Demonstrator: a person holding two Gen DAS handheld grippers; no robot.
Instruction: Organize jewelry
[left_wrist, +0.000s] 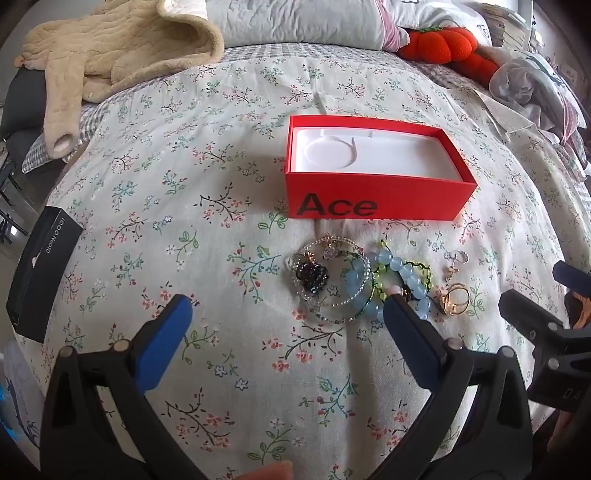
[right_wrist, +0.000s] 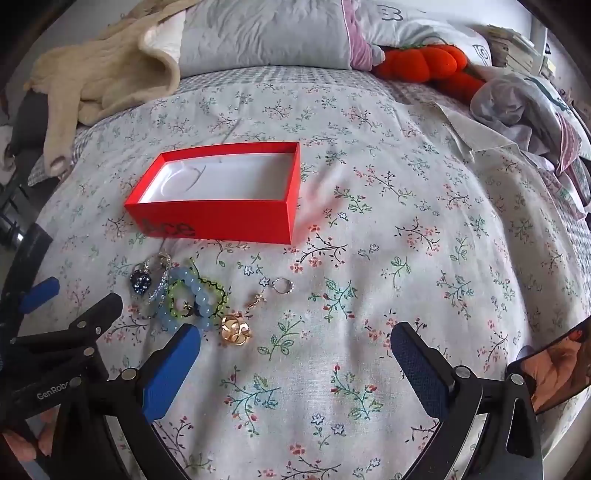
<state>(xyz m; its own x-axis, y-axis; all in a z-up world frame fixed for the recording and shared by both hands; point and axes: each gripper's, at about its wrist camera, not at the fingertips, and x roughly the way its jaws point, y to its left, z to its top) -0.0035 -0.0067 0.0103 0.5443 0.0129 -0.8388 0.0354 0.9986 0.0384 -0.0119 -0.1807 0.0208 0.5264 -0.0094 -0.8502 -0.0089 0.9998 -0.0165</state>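
Left gripper (left_wrist: 286, 314), right gripper (right_wrist: 295, 341): both spread wide, empty | jewelry pile (left_wrist: 369, 284), lower centre, below red box (left_wrist: 373, 199) | advice: lift one piece singly, avoid tangled bracelets.

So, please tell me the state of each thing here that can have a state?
red box: open, lid off, empty.
left gripper: open, holding nothing.
right gripper: open, holding nothing.
blue bead bracelet: lying on the bedspread, outside the box.
gold rings: on the bedspread, loose.
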